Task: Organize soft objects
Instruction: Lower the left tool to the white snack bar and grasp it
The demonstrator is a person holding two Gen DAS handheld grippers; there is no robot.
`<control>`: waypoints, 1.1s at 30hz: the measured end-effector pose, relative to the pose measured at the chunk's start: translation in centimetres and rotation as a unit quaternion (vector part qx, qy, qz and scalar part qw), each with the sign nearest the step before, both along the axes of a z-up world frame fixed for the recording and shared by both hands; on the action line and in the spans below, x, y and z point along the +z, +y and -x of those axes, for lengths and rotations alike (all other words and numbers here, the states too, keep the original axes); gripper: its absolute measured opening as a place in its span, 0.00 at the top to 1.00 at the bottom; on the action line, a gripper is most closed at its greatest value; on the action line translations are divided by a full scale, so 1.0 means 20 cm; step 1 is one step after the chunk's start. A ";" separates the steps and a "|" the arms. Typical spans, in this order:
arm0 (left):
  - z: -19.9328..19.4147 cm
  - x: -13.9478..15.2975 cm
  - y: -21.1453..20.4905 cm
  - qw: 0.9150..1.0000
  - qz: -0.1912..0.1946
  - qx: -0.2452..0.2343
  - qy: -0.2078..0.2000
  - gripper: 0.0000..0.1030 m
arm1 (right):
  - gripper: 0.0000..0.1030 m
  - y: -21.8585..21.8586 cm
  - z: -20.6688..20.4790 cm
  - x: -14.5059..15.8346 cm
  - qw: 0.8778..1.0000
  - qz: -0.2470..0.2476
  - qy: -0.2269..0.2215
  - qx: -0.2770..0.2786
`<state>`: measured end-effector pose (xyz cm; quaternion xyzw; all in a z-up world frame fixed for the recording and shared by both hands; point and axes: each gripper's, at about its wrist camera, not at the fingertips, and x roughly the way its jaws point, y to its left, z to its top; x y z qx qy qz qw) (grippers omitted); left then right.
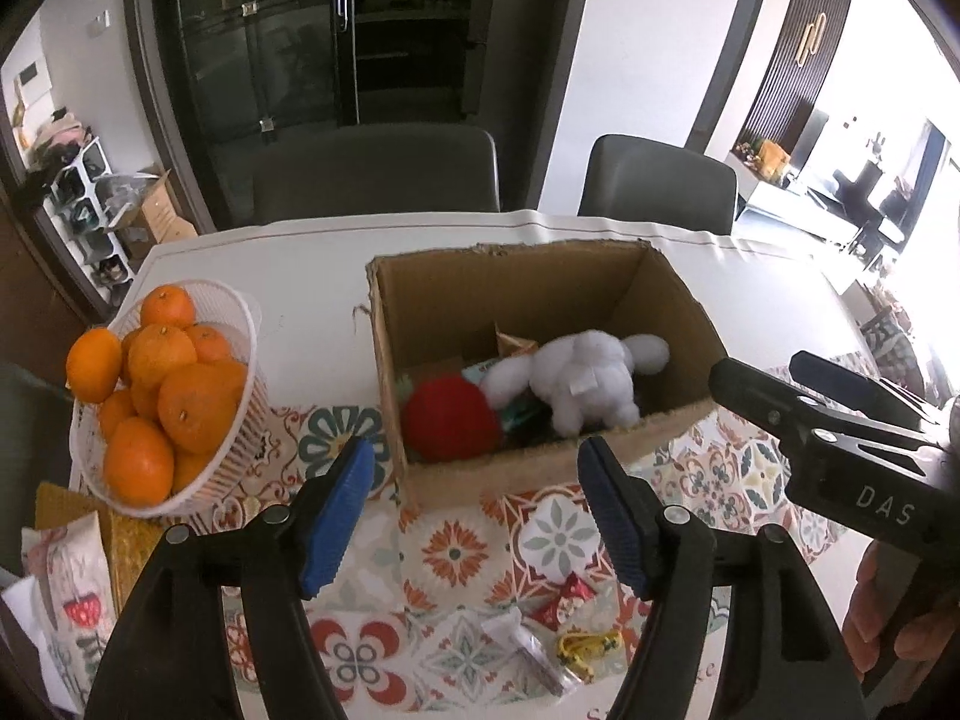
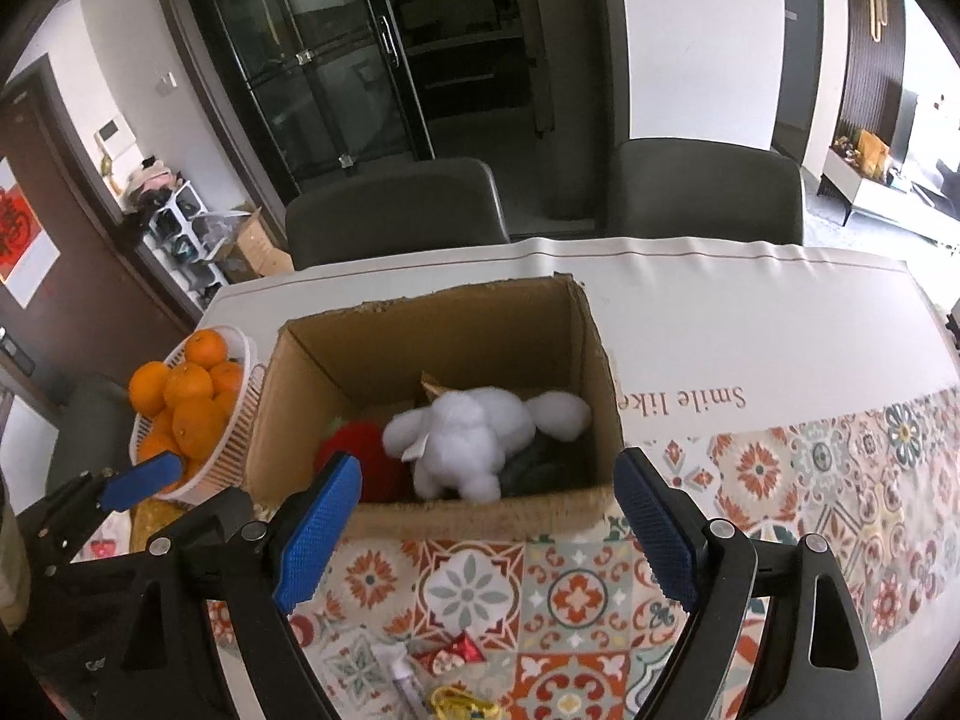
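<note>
An open cardboard box stands on the patterned tablecloth. Inside it lie a white plush animal, a red plush ball and some darker soft items beneath them. My left gripper is open and empty, hovering in front of the box's near wall. My right gripper is open and empty, also just in front of the box; it shows at the right of the left wrist view. The left gripper's blue pad shows at the left of the right wrist view.
A white basket of oranges stands left of the box. Small wrapped items, a red packet, a clear packet and a yellow piece, lie on the cloth near me. Two grey chairs stand behind the table.
</note>
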<state>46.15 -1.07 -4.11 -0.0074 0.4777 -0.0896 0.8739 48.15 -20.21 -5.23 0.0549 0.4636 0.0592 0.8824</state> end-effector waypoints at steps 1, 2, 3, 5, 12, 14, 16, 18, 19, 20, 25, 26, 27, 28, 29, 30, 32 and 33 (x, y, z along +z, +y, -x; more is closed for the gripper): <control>0.02 0.00 0.00 1.000 0.000 0.000 0.000 0.32 | 0.15 0.00 0.02 0.00 1.000 0.000 -0.002 -0.002; 0.04 -0.01 0.00 1.000 -0.001 0.001 0.001 0.32 | 0.15 -0.01 0.05 0.00 1.000 0.001 -0.003 -0.004; 0.06 -0.01 0.00 1.000 0.001 0.002 0.003 0.32 | 0.15 -0.01 0.07 0.00 1.000 0.001 -0.004 -0.005; 0.11 -0.03 0.00 1.000 0.004 0.001 0.006 0.32 | 0.15 -0.01 0.12 0.00 1.000 0.002 -0.003 -0.006; 0.24 -0.11 0.00 1.000 0.004 0.006 0.025 0.32 | 0.15 -0.02 0.26 -0.03 1.000 0.006 0.003 -0.009; 0.27 -0.15 -0.01 0.999 0.007 0.007 0.035 0.32 | 0.15 -0.02 0.29 -0.06 1.000 0.004 0.007 -0.008; 0.29 -0.18 -0.01 0.999 0.006 0.008 0.043 0.32 | 0.15 -0.03 0.31 -0.09 1.000 0.004 0.016 -0.007; 0.31 -0.22 -0.01 0.998 0.010 0.007 0.054 0.32 | 0.15 -0.03 0.35 -0.12 1.000 0.004 0.023 -0.007; 0.33 -0.24 -0.02 0.998 0.012 0.008 0.059 0.32 | 0.15 -0.03 0.36 -0.14 1.000 0.006 0.027 -0.006; 0.34 -0.26 -0.02 0.998 0.013 0.009 0.065 0.32 | 0.15 -0.03 0.38 -0.16 0.999 0.008 0.031 -0.006; 0.38 -0.35 -0.04 0.995 0.017 0.010 0.094 0.32 | 0.16 -0.06 0.44 -0.25 0.998 0.012 0.056 -0.012; 0.39 -0.37 -0.04 0.995 0.015 0.011 0.099 0.32 | 0.15 -0.07 0.45 -0.27 0.998 0.012 0.060 -0.014; 0.40 -0.38 -0.05 0.995 0.013 0.011 0.103 0.32 | 0.15 -0.08 0.46 -0.28 0.998 0.013 0.065 -0.016; 0.40 -0.40 -0.06 0.994 0.012 0.013 0.108 0.32 | 0.15 -0.08 0.46 -0.30 0.997 0.013 0.068 -0.017; 0.41 -0.43 -0.06 0.993 0.013 0.014 0.114 0.33 | 0.16 -0.09 0.47 -0.31 0.997 0.015 0.073 -0.019; 0.41 -0.45 -0.06 0.992 0.015 0.015 0.121 0.33 | 0.16 -0.09 0.48 -0.33 0.997 0.017 0.076 -0.020; 0.41 -0.49 -0.07 0.991 0.012 0.019 0.131 0.33 | 0.15 -0.10 0.49 -0.36 0.996 0.022 0.085 -0.021; 0.41 -0.51 -0.07 0.990 0.011 0.021 0.137 0.33 | 0.15 -0.10 0.50 -0.38 0.996 0.024 0.089 -0.020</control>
